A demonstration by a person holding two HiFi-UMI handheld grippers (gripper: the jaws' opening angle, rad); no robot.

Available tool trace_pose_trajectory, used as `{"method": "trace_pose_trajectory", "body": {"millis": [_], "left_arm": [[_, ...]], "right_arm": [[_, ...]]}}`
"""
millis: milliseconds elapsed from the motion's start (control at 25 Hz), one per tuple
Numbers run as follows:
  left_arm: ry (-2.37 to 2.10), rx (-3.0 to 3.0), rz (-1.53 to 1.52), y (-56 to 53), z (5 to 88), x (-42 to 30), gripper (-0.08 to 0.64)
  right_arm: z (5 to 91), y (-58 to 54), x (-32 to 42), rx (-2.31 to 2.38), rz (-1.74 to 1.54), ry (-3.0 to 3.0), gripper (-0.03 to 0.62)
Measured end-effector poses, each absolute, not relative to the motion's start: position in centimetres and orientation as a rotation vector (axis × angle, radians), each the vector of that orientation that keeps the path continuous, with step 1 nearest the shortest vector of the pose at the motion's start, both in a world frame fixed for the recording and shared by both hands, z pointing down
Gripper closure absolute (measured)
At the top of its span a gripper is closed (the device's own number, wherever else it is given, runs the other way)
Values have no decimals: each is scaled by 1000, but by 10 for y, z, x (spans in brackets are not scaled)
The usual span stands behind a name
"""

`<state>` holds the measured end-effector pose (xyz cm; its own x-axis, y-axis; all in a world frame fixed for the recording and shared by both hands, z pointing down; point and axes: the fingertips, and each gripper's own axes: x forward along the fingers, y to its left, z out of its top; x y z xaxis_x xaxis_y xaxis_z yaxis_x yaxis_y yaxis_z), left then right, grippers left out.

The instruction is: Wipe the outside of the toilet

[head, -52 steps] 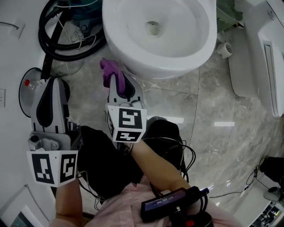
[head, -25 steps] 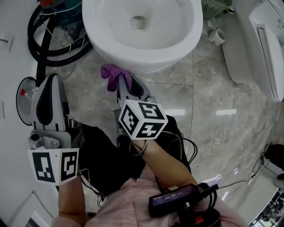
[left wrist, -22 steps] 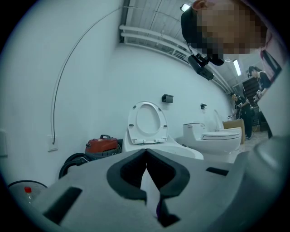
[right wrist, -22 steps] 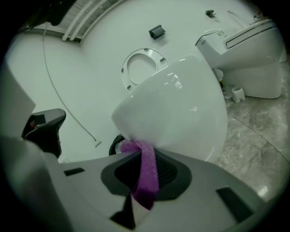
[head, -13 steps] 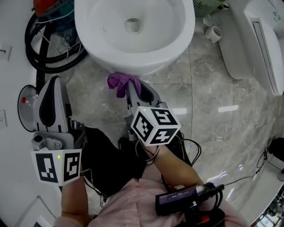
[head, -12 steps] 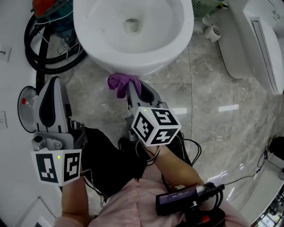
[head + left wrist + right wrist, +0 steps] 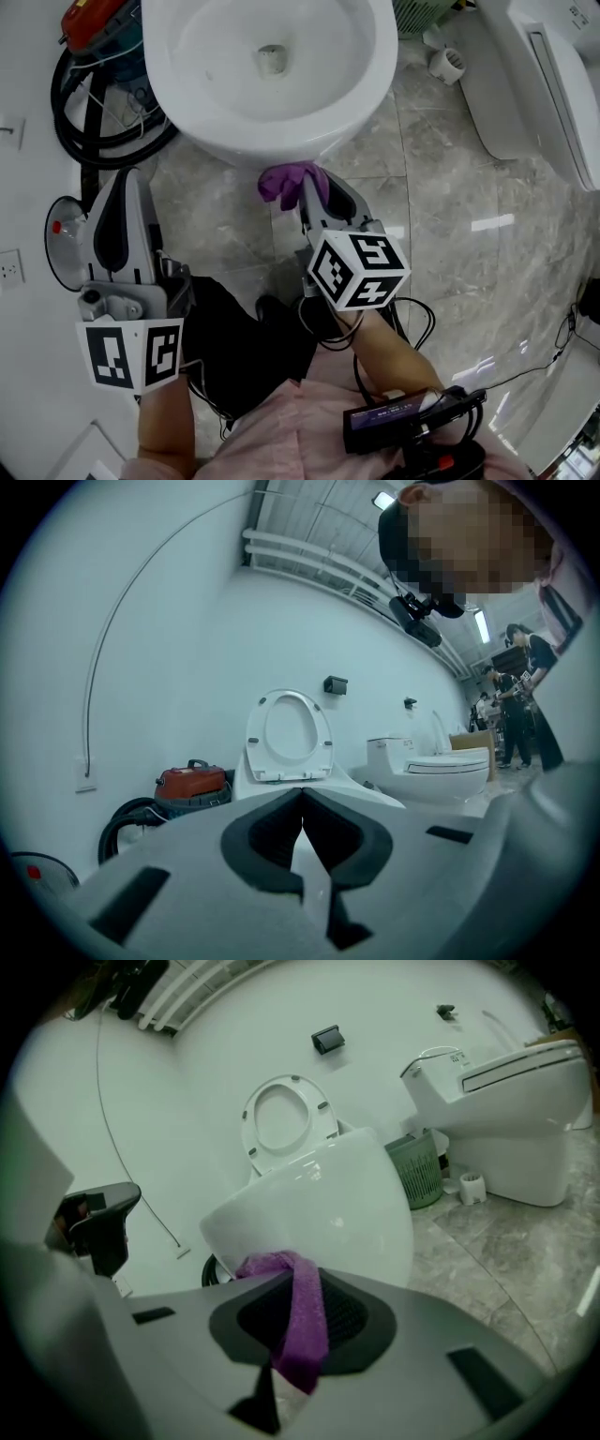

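Right gripper (image 7: 312, 180) shifts rightward along toilet (image 7: 202, 112) front.
Pinches cloth (image 7: 284, 180) at its underside; left gripper (image 7: 125, 178) pressed together, empty.

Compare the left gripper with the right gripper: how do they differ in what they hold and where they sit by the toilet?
The left gripper has its jaws together on nothing; the right gripper is shut on a purple cloth. The left gripper hangs off to the side, clear of the toilet; the right gripper holds its cloth at the bowl's front outer wall. Both point toward the toilet and carry a marker cube.
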<state>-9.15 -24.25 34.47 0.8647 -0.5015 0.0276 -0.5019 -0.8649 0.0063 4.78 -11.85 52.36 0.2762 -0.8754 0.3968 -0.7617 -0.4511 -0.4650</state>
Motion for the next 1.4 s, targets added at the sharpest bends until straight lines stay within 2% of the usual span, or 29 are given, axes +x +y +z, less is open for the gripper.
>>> {"method": "trace_pose_trajectory", "body": {"millis": [720, 1400], "left_arm": [[-767, 3031, 65, -230, 351, -61, 552], [-805, 3033, 87, -234, 352, -74, 552]], "right_arm": [[534, -90, 129, -2476, -880, 1414, 534], [566, -89, 224, -2675, -815, 1210, 534]]}}
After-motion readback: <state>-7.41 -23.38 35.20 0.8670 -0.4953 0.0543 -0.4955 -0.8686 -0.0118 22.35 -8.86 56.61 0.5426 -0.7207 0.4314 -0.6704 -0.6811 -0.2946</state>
